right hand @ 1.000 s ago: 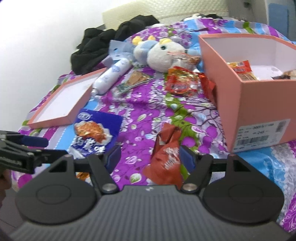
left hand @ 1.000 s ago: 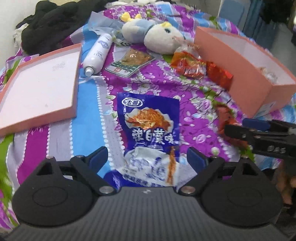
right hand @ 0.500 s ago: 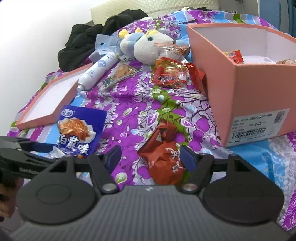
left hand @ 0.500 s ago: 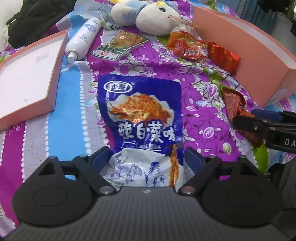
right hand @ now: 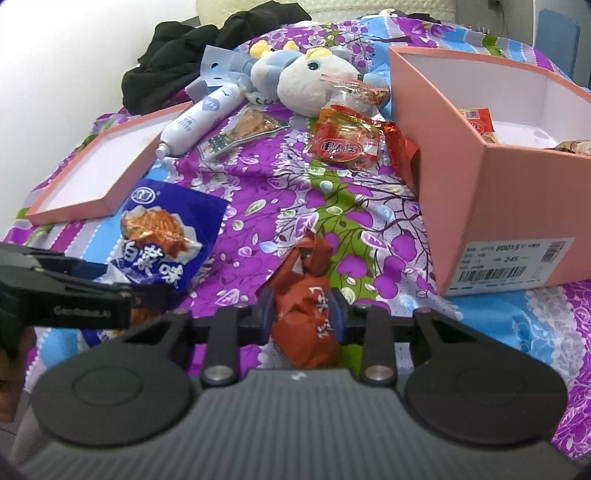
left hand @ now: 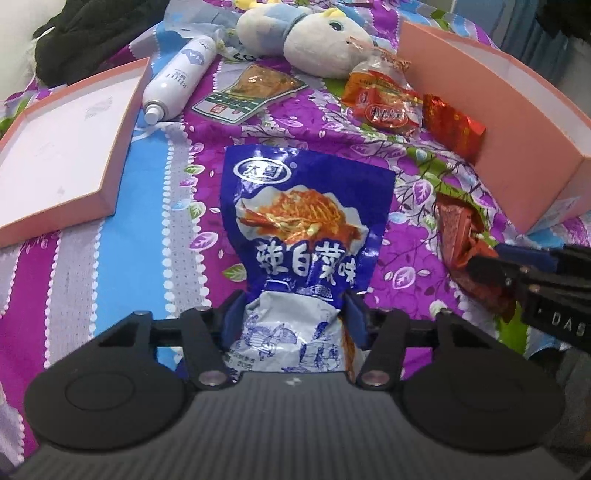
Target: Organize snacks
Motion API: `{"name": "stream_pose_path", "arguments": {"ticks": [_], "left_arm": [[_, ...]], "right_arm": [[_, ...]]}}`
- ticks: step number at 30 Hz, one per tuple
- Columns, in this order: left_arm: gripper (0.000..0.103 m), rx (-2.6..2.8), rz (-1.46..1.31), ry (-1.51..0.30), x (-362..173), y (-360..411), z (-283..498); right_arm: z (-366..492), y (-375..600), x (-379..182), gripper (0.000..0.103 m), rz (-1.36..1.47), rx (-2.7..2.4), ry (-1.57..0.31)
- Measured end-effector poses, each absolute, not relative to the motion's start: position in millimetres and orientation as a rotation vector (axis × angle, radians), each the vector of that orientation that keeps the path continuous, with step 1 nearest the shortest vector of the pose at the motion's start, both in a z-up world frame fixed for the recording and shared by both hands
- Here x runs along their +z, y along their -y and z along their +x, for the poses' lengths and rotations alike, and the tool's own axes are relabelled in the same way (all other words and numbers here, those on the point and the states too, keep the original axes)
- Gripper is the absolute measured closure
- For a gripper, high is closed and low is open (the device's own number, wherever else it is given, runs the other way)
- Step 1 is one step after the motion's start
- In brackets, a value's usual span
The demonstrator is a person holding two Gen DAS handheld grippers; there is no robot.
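A blue snack packet [left hand: 306, 229] lies on the flowered bedspread. My left gripper [left hand: 293, 321] is closing on its crumpled white lower end, and both blue pads touch its sides. A crumpled red snack packet [right hand: 303, 314] sits between the pads of my right gripper [right hand: 301, 317], whose jaws are closing and pressing on it. In the left wrist view the right gripper [left hand: 517, 273] comes in from the right, on the red packet [left hand: 458, 236]. An open pink box [right hand: 480, 177] with several snacks inside stands at the right.
The pink lid [left hand: 62, 166] lies upturned at the left. Further back lie a white spray bottle [left hand: 177, 81], a clear-fronted snack pack [left hand: 251, 92], an orange packet [left hand: 384, 99], a red foil packet [left hand: 452, 129], a plush toy [left hand: 306, 37] and black clothes [left hand: 85, 33].
Both grippers' jaws have narrowed from wide apart onto their packets. The left gripper has come lower and closer over the blue packet, which is now pinched and crumpled at its lower end.
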State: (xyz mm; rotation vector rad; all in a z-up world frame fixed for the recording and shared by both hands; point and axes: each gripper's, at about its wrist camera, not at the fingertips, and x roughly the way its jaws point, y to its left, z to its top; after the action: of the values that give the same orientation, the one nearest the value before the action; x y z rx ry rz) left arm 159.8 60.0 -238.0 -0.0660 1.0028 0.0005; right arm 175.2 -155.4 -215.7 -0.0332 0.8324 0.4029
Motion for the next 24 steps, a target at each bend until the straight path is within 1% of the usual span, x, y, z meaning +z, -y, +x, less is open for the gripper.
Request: {"name": "stream_pose_path", "arguments": {"ticks": [5,11,17,24], "left_arm": [[0.047,0.044,-0.144,-1.003,-225.2,-63.0,157.3],[0.049,0.046,-0.163,-0.975,-199.5,-51.9,148.3],[0.049,0.073,-0.267,-0.936,-158.0,-48.0,136.2],[0.049,0.034,-0.252,-0.859,-104.5,-25.9,121.6]], "right_arm": [[170.5,163.5,-206.3,0.069,-0.022,0.390,-0.829],[159.9,175.2,-183.2,0.069,-0.004,0.382,-0.787],[144.1,191.7,-147.2,0.069,0.027,0.372,-0.738],[131.6,215.7,-96.4,0.069,0.072,0.358,-0.662]]}}
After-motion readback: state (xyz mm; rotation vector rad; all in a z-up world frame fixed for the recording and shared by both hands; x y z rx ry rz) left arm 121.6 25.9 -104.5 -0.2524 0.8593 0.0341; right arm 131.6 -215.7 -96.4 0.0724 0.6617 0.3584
